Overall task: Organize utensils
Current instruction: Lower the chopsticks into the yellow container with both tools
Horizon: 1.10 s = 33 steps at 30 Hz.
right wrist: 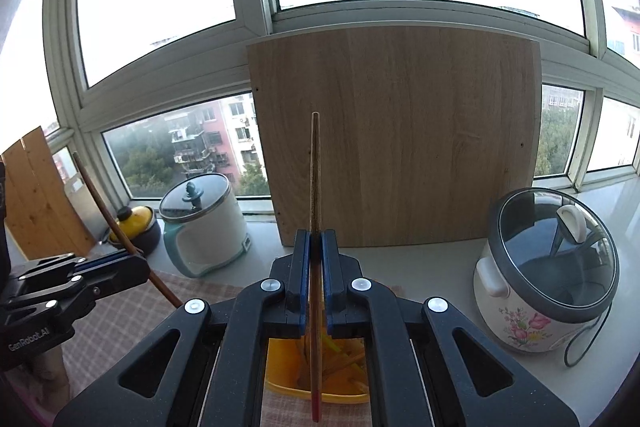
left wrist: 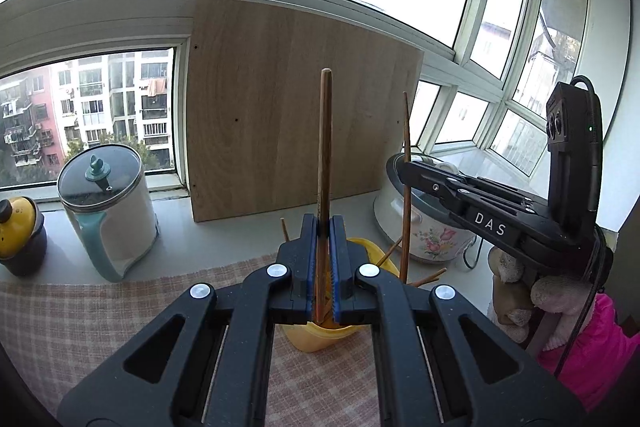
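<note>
My left gripper (left wrist: pixel 324 221) is shut on a brown chopstick (left wrist: pixel 325 147) that stands upright above a yellow utensil holder (left wrist: pixel 316 341). Several more chopsticks (left wrist: pixel 428 279) poke out of the holder's rim. To the right, my right gripper (left wrist: pixel 405 169) grips a second thin chopstick (left wrist: pixel 406 131). In the right wrist view, the right gripper (right wrist: pixel 316 237) is shut on its chopstick (right wrist: pixel 315 179), whose red lower end hangs over the yellow holder (right wrist: pixel 284 367). The left gripper (right wrist: pixel 138 263) shows at the left edge, with its chopstick (right wrist: pixel 102 201) slanting.
A wooden board (left wrist: pixel 296 107) leans on the window behind. On the sill stand a teal-handled lidded pot (left wrist: pixel 108 203), a yellow-lidded jar (left wrist: pixel 18 227) and a floral rice cooker (right wrist: pixel 548 275). A checked cloth (left wrist: pixel 100 327) covers the table; plush toys (left wrist: pixel 560 307) sit at right.
</note>
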Tool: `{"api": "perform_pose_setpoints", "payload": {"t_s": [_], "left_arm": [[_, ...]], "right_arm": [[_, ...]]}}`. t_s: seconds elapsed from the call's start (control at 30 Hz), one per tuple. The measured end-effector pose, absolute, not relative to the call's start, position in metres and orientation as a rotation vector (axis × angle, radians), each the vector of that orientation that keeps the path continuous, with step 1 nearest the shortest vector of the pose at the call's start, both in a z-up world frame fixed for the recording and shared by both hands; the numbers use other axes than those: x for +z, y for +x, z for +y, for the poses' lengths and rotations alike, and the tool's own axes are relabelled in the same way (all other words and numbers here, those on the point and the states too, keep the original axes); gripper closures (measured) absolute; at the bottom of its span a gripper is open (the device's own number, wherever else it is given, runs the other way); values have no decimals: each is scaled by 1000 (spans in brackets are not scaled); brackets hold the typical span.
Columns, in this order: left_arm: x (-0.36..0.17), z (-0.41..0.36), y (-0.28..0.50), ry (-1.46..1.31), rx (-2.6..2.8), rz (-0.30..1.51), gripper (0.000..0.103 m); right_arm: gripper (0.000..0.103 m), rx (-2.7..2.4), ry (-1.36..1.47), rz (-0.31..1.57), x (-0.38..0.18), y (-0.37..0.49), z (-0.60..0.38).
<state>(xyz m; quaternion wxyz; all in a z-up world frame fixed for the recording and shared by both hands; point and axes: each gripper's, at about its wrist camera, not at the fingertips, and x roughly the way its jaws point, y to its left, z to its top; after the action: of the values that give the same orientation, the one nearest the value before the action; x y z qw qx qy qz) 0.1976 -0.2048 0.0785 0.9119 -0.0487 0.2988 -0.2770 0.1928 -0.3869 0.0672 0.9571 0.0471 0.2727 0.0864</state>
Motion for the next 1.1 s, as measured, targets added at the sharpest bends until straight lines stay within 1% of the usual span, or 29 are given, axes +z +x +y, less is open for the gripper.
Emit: {"api": "perform_pose_setpoints", "payload": {"t_s": [0.2,0.5,0.77,1.1], "left_arm": [[70,-217,213,-93,-563,638,99],[52,-226,222,-83,-566,685,99],[41,-230,223,-76,-575,715,99],[37,-230,215,-81,-589,735,99]], "right_arm": [[99,152,88,532,65,209,-390],[99,138,97,562,40,233,-390],[99,136,97,598,24,231,-390],[99,140,103,628,19,217,-396]]}}
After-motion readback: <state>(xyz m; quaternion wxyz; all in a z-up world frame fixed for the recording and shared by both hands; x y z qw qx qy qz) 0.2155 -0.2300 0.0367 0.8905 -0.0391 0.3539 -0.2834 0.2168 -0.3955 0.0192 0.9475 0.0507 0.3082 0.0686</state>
